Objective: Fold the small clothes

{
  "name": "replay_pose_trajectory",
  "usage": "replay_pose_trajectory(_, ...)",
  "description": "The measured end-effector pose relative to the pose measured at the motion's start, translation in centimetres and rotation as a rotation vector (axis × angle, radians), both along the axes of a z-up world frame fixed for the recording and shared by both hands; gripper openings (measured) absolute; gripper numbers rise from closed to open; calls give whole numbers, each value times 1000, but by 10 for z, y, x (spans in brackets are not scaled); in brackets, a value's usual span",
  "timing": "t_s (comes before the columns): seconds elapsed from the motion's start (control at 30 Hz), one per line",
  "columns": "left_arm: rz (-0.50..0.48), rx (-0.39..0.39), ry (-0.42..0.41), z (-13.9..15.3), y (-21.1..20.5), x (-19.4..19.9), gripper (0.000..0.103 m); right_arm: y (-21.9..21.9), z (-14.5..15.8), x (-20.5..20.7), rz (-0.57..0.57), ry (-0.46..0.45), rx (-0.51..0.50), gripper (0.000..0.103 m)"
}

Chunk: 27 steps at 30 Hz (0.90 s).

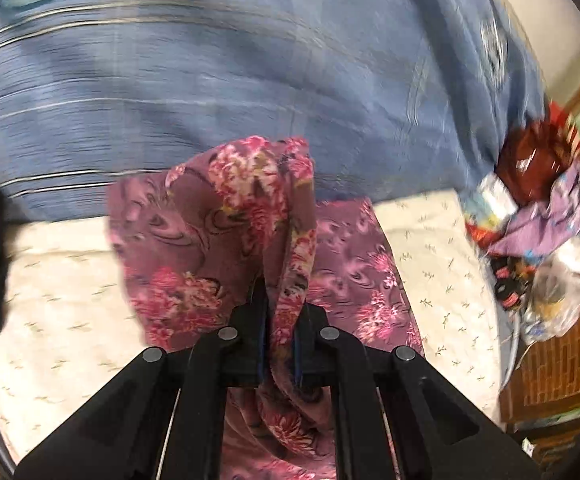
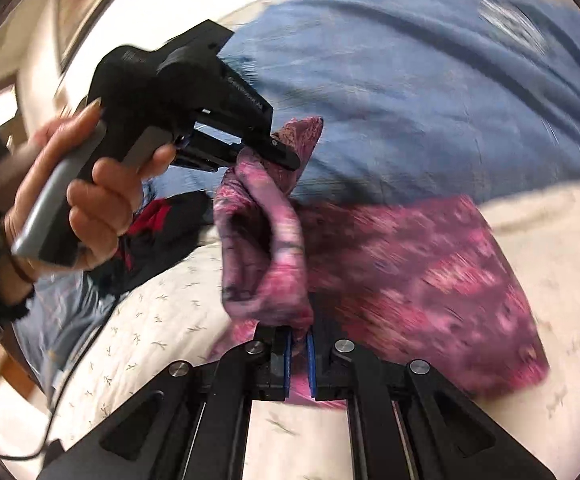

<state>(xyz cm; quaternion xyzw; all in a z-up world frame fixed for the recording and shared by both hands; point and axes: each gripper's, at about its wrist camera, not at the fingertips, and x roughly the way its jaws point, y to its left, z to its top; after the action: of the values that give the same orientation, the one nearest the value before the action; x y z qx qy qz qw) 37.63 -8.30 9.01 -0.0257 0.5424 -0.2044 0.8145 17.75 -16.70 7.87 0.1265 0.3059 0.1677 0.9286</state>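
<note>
In the left wrist view the left tongs (image 1: 280, 344) pinch a bunched edge of the pink flowered cloth (image 1: 226, 216) above the white bed (image 1: 62, 280), and in the right wrist view the right tongs (image 2: 299, 350) clamp another edge of it, while a hand (image 2: 90, 200) holds the left tongs beside the blue blanket (image 2: 410, 80)

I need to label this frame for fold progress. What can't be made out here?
- Floral garment: its type and full outline; left wrist view, the left gripper covers its lower part.
- Its print in the right wrist view: motion blur.
- Clutter pile beside the bed: blurred, at the frame edge.
- Right gripper: which edge it pinches.
</note>
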Motion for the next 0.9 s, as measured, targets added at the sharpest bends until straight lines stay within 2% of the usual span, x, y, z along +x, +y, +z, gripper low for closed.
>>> replay_pose_trajectory(0.13, -29, 83, 84, -44, -56, 13, 7, -44, -27, 4, -41, 86, 108, 5)
replay_pose_trajectory(0.2, -25, 143, 120, -65, -74, 17, 8, -64, -45, 12, -52, 154, 203, 6)
replay_pose_trajectory(0.27, -22, 214, 153, -85, -88, 22, 8, -82, -64, 19, -65, 234, 319, 14)
replay_pose_trajectory(0.33, -23, 229, 155, -90, -92, 22, 8, -89, -72, 22, -60, 260, 360, 20)
replay_pose_trajectory(0.37, -22, 230, 152, -89, -92, 22, 8, -93, -74, 24, -67, 269, 370, 24)
replay_pose_trajectory(0.47, -8, 216, 153, -85, -92, 22, 8, -95, -75, 29, -46, 252, 398, 25)
replay_pose_trajectory(0.57, 9, 202, 131, -75, -90, 20, 8, -97, -74, 29, -26, 225, 464, 10)
replay_pose_trajectory(0.63, 16, 189, 119, -68, -97, 18, 8, -102, -67, 27, -31, 192, 496, 9)
replay_pose_trajectory(0.77, 0, 117, 107, -56, -117, 16, 8, -129, -56, 14, -104, 134, 562, 9)
replay_pose_trajectory(0.9, -44, 100, 126, -64, -156, 12, 8, -165, -65, 2, -217, 141, 648, 9)
